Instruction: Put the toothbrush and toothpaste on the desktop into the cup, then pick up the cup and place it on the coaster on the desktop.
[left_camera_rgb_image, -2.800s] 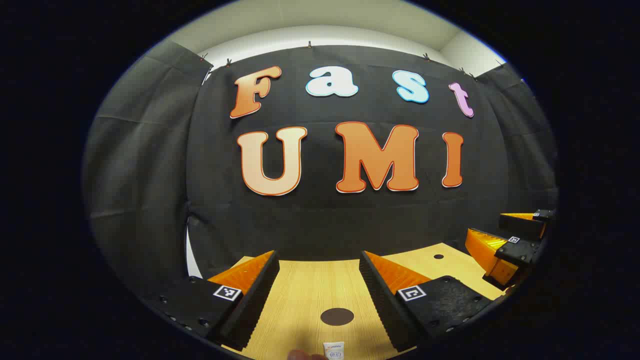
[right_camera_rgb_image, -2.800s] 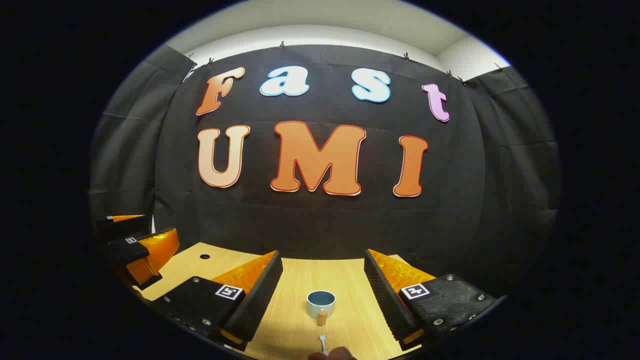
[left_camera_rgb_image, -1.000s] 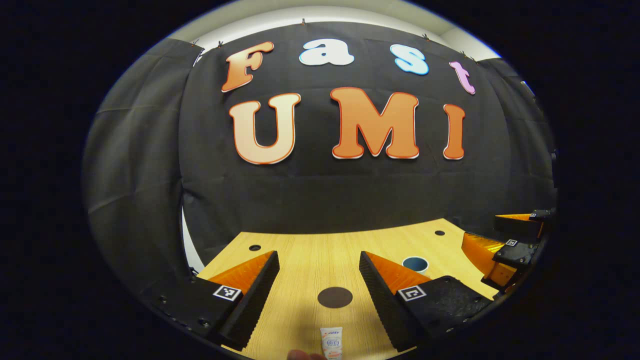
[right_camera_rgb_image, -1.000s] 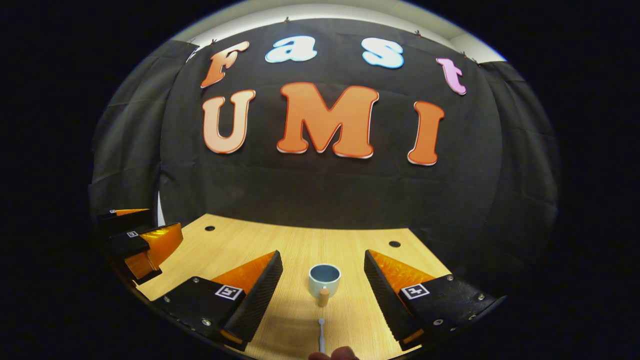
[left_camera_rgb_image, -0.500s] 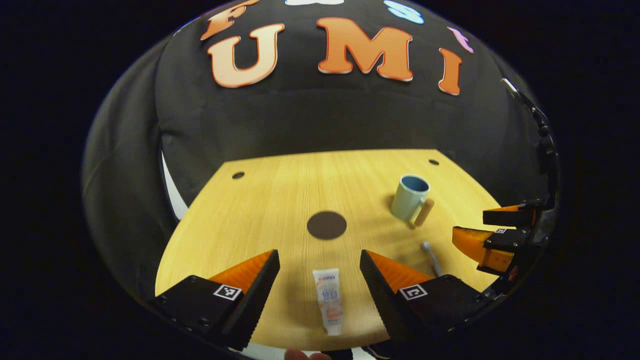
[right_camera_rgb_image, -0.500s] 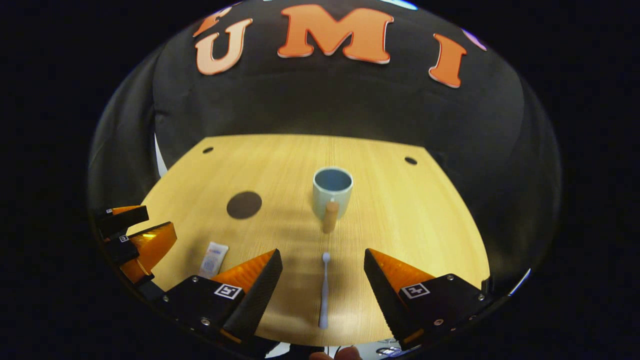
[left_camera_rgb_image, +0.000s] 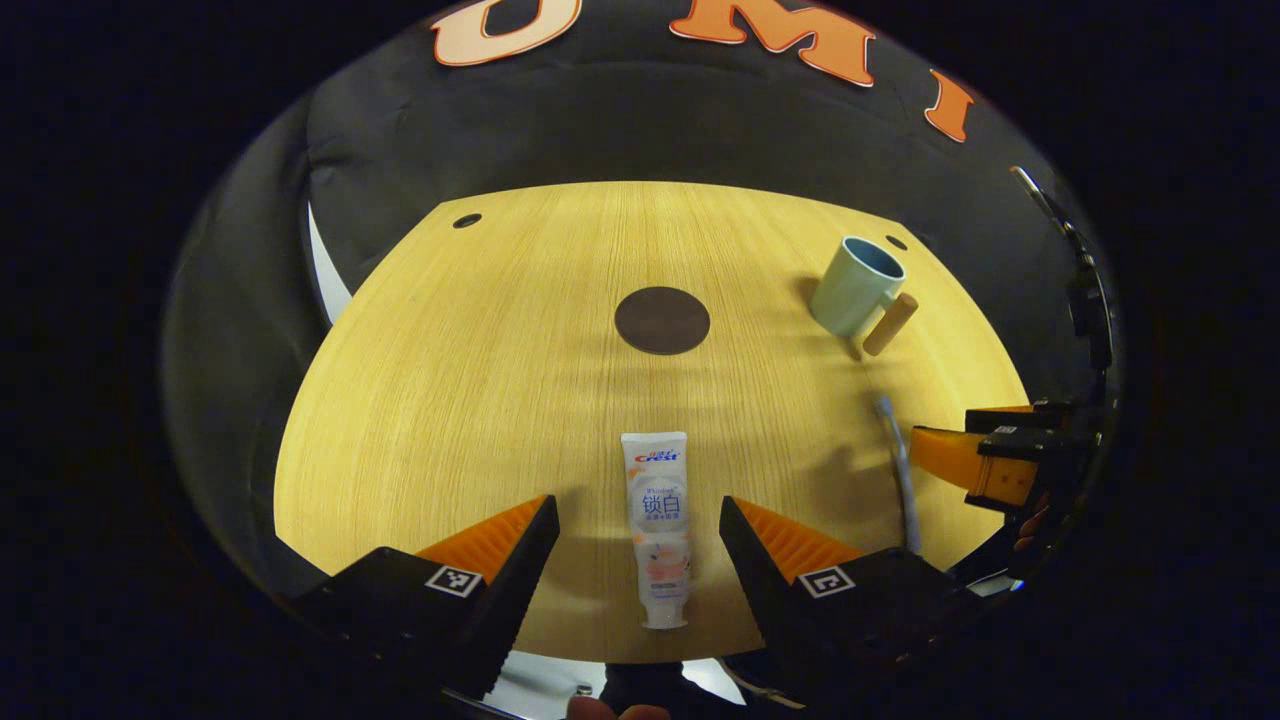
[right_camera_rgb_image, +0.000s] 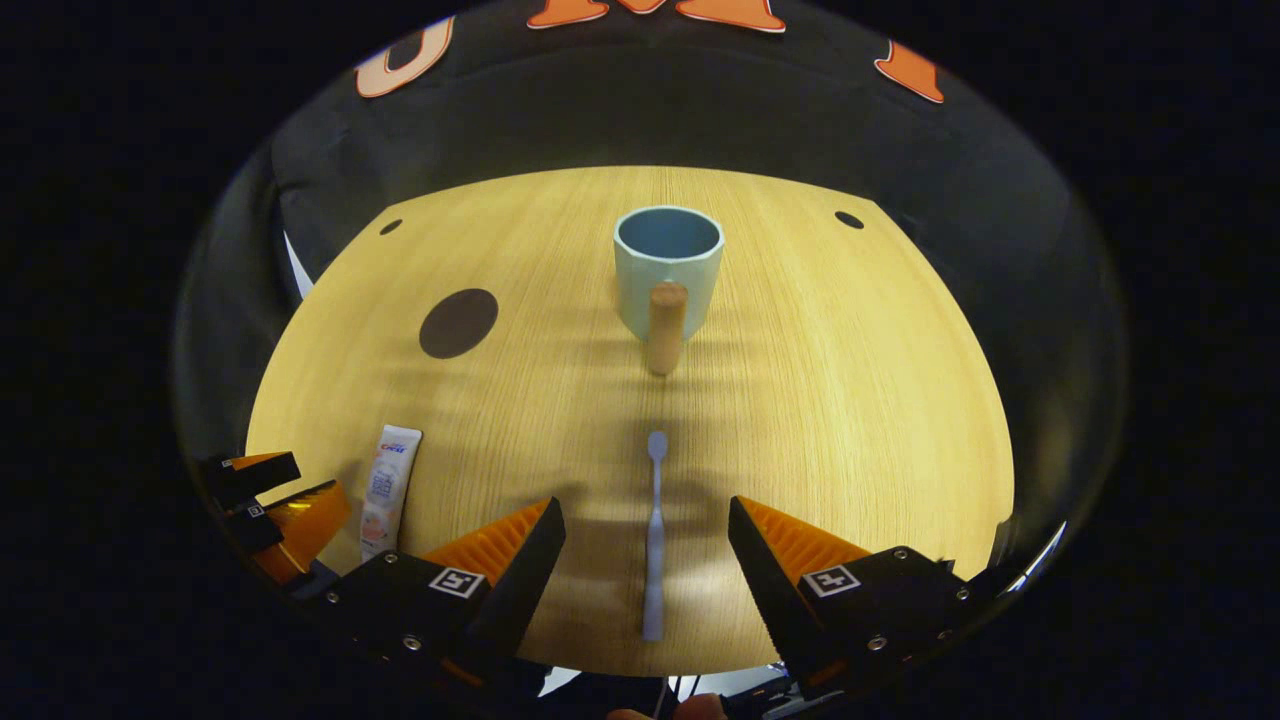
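A white toothpaste tube (left_camera_rgb_image: 655, 520) lies flat on the wooden desktop (left_camera_rgb_image: 480, 350), lengthwise between the fingers of my open left gripper (left_camera_rgb_image: 637, 525), which hovers above it. A pale toothbrush (right_camera_rgb_image: 654, 530) lies in line between the fingers of my open right gripper (right_camera_rgb_image: 645, 530), bristle end pointing at the cup. The light blue cup (right_camera_rgb_image: 667, 268) stands upright with its wooden handle (right_camera_rgb_image: 665, 325) turned toward me. The dark round coaster (left_camera_rgb_image: 662, 320) lies mid-table, left of the cup (left_camera_rgb_image: 856, 285). In the right gripper view the toothpaste (right_camera_rgb_image: 385, 490), coaster (right_camera_rgb_image: 458, 322) and left gripper (right_camera_rgb_image: 270, 505) sit at the left.
The desktop's near edge runs just under both grippers. Small dark holes (right_camera_rgb_image: 849, 219) mark the far corners of the table. Black cloth closes the booth behind and at the sides. The right gripper (left_camera_rgb_image: 985, 455) shows at the right edge of the left gripper view, beside the toothbrush (left_camera_rgb_image: 900, 470).
Both grippers have tilted further down toward the desktop. The toothpaste and the toothbrush now lie fully between their open fingers. Nothing on the table has moved.
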